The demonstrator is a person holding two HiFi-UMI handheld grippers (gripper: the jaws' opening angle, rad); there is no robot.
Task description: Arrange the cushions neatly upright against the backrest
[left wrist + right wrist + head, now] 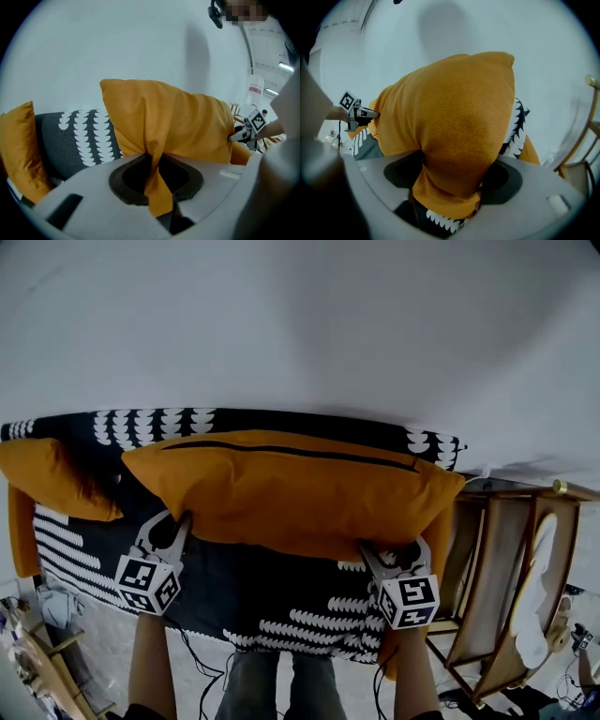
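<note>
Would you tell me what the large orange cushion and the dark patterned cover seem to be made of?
The orange cushion looks like soft woven cloth, matte, finely grainy; it gathers into folds, with a dark zip along its top. The patterned cover is apparently coarser dark grey woven textile, matte; whether its white scallops are printed or woven is unclear.

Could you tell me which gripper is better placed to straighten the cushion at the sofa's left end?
Probably left: the left gripper is nearer that left cushion; the right gripper holds the far corner of the big cushion.
</note>
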